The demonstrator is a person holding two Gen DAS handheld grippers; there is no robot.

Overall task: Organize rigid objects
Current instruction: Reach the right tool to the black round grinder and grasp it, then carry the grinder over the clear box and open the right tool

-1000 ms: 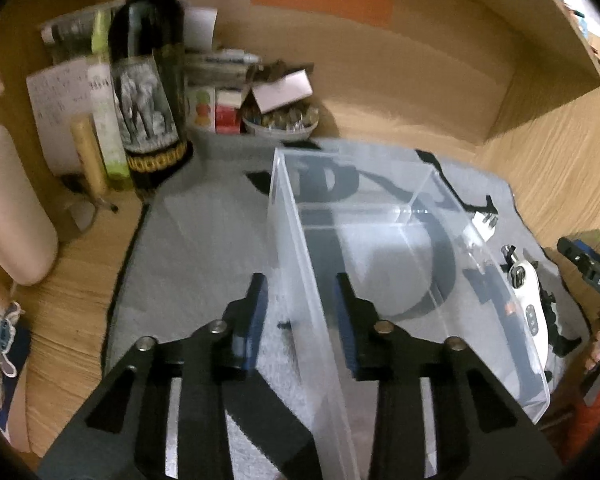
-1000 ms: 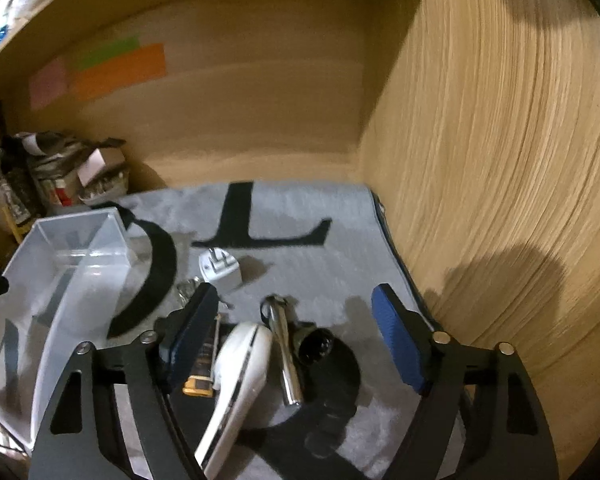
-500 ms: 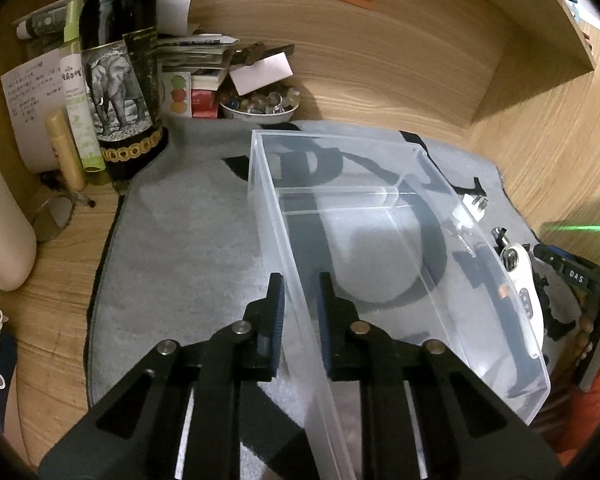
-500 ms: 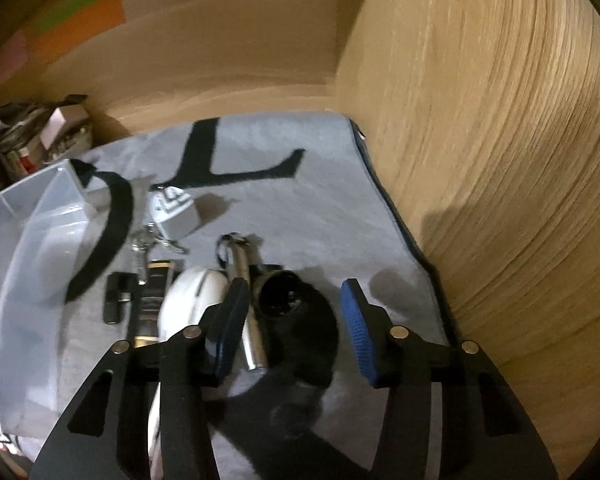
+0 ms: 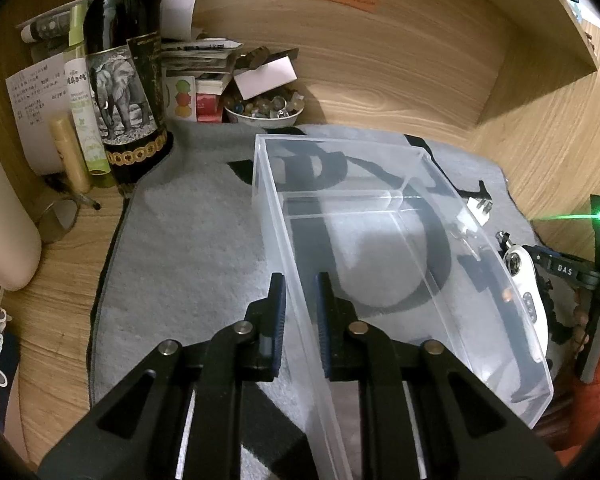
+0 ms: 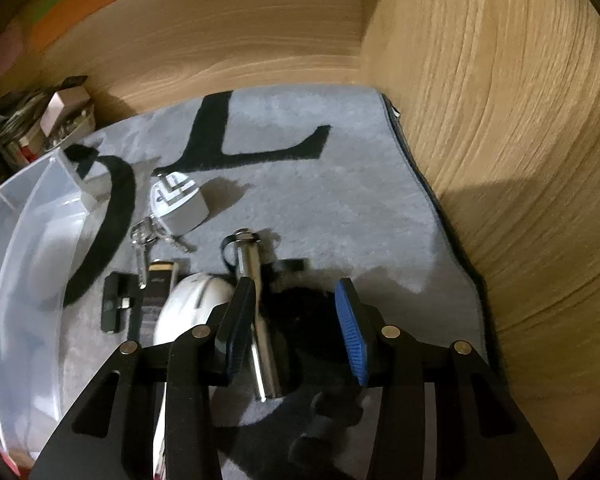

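A: Why is the left claw [image 5: 300, 300] pinching that clear plastic box [image 5: 452, 216]?

B: To steady it, I'd say. The pads are clamped narrow on the box's left wall, near the close corner, one pad outside and one inside. The box sits on the grey mat [image 5: 188, 248] on the desk and looks empty, so it is light and would slide if something were dropped in.

A: And the right claw [image 6: 296, 320]?

B: It is low over the pile just right of the box, its jaws closing. Between them lies a dark round thing [image 6: 304, 312], too shadowed to name. A shiny metal cylinder [image 6: 256, 280] runs beside the left pad, close enough that it may get caught too. I cannot tell whether the pads are pressing on anything yet.

A: What else is waiting?

B: A white rounded gadget [image 6: 192, 300], a small black piece [image 6: 112, 304], a flat dark item with a gold band [image 6: 156, 292], keys [image 6: 144, 236] and a white plug [image 6: 180, 204] farther off. All lie on the mat, none in the box.

A: So the sorting has barely begun?

B: It looks that way. The clutter far left, the wine bottle [image 5: 124, 80] and the bowl [image 5: 264, 114], stands apart from the mat's load.
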